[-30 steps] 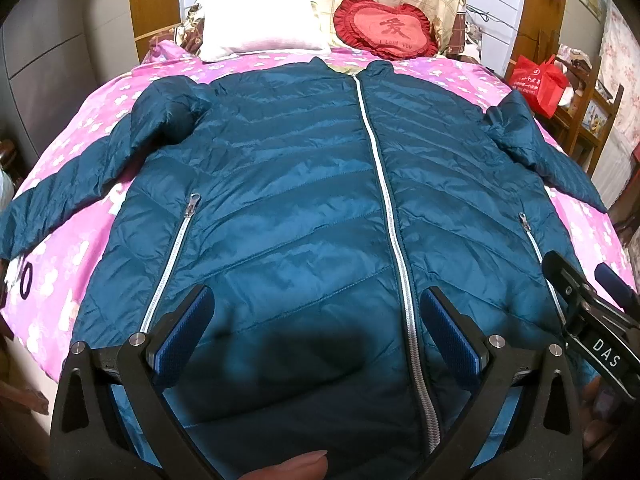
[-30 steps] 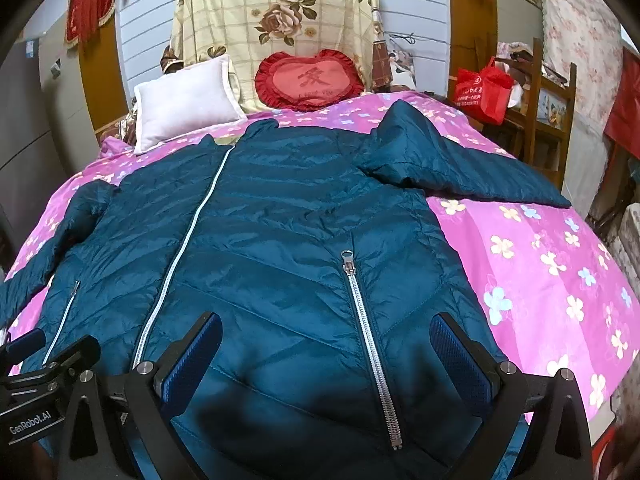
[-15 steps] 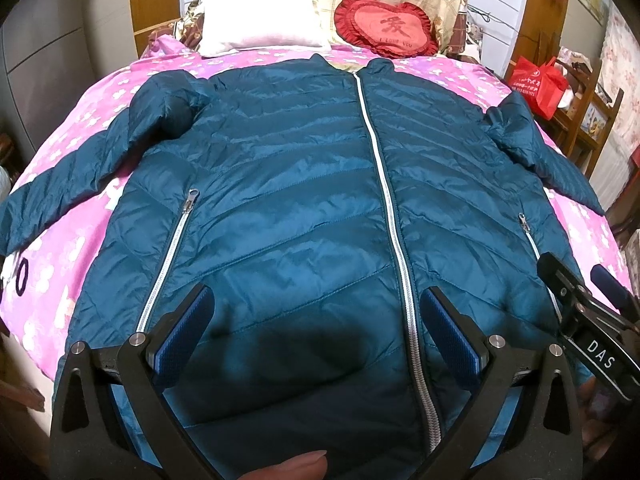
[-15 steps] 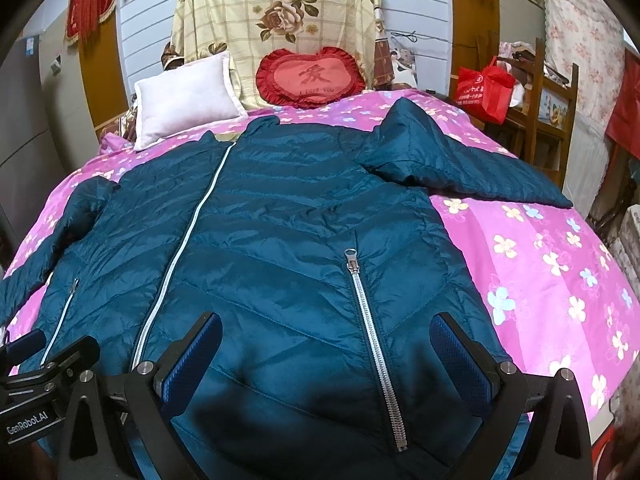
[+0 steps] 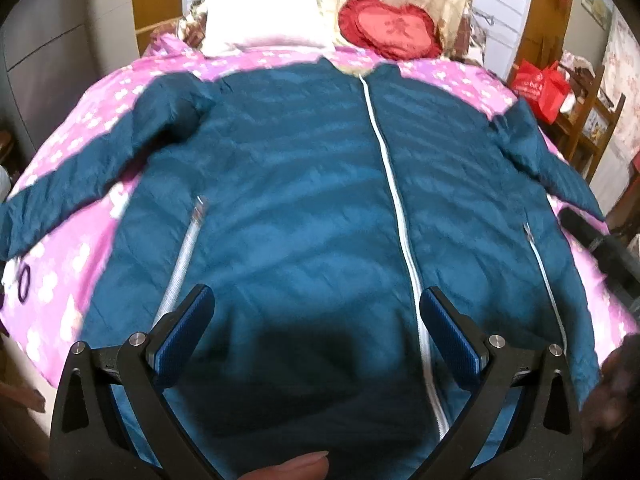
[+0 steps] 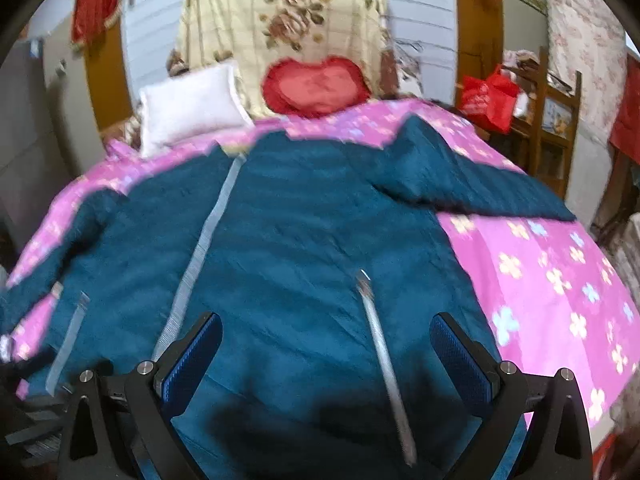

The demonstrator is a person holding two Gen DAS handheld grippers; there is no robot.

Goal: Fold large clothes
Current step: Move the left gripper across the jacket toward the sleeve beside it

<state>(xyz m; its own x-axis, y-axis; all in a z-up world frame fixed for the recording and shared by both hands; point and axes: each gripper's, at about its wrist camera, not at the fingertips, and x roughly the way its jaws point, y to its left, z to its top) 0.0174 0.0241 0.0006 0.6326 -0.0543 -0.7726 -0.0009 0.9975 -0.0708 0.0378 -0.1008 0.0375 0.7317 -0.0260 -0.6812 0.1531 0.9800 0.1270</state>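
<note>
Both views have gone blurry and the framing has shifted since half a second ago: the far wall shows more, and the jacket's collar sits lower in each view. The jacket itself lies as before.

Teal quilted puffer jacket (image 5: 304,216) lies flat, front up, on the bed, collar toward the pillows, hem toward the cameras. White main zip (image 5: 394,200) closed, running collar to hem. Two slanted silver pocket zips (image 6: 380,344), one on each side of the front. Both sleeves spread outward over the cover; the right-side sleeve (image 6: 472,184) angles toward the bed edge.

Left gripper (image 5: 316,334) hovers over the lower front near the hem, jaws wide apart, blue pads (image 5: 184,332) clear of the fabric, nothing held. A fingertip shows at the bottom edge of that view. Right gripper (image 6: 326,354) over the right lower front, jaws also wide apart, the pocket zip between them, nothing held.

Pink flower-print bed cover (image 6: 552,280) under the jacket. White pillow (image 5: 264,12) and red heart-shaped cushion (image 6: 316,86) at the head, cream rose-print cloth (image 6: 288,20) behind them. Red bag (image 6: 488,98) on a wooden rack to the right. Dark hair tie (image 5: 24,284) on the cover near the left edge.
</note>
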